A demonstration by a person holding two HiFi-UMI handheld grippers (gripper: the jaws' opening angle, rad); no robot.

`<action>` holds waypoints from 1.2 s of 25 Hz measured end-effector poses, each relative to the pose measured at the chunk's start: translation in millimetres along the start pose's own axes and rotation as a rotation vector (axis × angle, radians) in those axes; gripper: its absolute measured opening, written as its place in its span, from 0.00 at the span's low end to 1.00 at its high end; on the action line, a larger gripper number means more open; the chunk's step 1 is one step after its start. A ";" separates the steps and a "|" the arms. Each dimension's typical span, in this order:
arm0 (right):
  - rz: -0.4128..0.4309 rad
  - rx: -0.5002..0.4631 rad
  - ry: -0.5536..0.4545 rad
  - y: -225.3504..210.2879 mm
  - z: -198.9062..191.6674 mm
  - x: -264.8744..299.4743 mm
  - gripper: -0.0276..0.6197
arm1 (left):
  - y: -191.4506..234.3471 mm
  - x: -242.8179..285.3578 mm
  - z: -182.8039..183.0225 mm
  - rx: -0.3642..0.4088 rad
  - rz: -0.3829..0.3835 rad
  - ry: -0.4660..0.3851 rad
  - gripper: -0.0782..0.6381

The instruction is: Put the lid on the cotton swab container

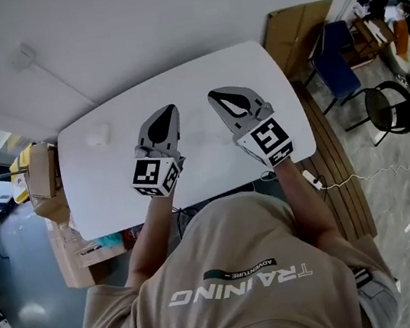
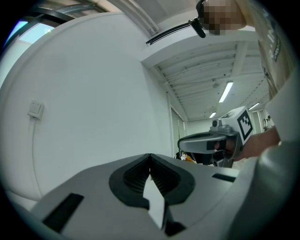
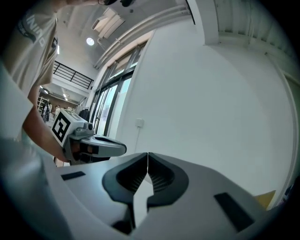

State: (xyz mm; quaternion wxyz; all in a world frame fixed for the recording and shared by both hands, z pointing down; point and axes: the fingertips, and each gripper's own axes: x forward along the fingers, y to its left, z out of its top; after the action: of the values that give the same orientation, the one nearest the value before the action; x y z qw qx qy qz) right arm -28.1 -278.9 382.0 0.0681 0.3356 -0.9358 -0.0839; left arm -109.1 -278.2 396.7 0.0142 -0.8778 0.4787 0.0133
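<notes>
Nearest the camera in the head view is the person's beige shirt (image 1: pixel 240 285), with both forearms reaching up toward 12 o'clock over the white bench (image 1: pixel 199 75). The left tool (image 1: pixel 169 112) and the right tool (image 1: pixel 217 95) hang side by side above the middle of the bench, tips toward the wall, a little apart from each other. In the left gripper view the left tool (image 2: pixel 150 157) is clenched, its jaws meeting at the tip with nothing between them; the right tool (image 2: pixel 211 143) shows at 3 o'clock. In the right gripper view the right tool (image 3: pixel 148 154) is likewise clenched and empty, with the left tool (image 3: pixel 93 146) at 9 o'clock. The cotton swab container (image 1: pixel 98 135) shows only as a small pale shape on the bench at about 10 o'clock from the left tool, well apart from both tools; its lid cannot be made out. Cardboard boxes (image 1: pixel 41 177) stand off the bench's 9 o'clock end, and a black chair (image 1: pixel 391 108) at 3 o'clock.
</notes>
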 end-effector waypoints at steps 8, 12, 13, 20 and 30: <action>0.018 0.029 0.008 3.0 -8.6 4.7 0.07 | 1.4 0.4 -1.6 -0.001 -0.007 0.011 0.13; 0.025 0.056 0.008 1.8 -16.3 3.9 0.07 | 1.1 3.4 -3.5 -0.006 -0.010 0.015 0.13; 0.026 0.056 0.012 1.7 -18.3 3.5 0.07 | 0.7 4.4 -3.6 -0.015 -0.013 0.016 0.13; 0.035 0.071 0.033 -3.0 -30.9 5.9 0.07 | 2.4 10.9 -9.7 -0.041 -0.010 0.032 0.13; 0.076 0.063 0.061 -12.4 -41.1 21.2 0.07 | 10.4 25.9 -18.2 -0.064 0.005 0.047 0.13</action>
State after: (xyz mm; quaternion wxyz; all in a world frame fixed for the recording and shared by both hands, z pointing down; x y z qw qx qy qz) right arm -29.1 -306.5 421.1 0.0893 0.3040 -0.9476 -0.0414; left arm -103.7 -306.2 413.7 -0.0253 -0.8767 0.4803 0.0079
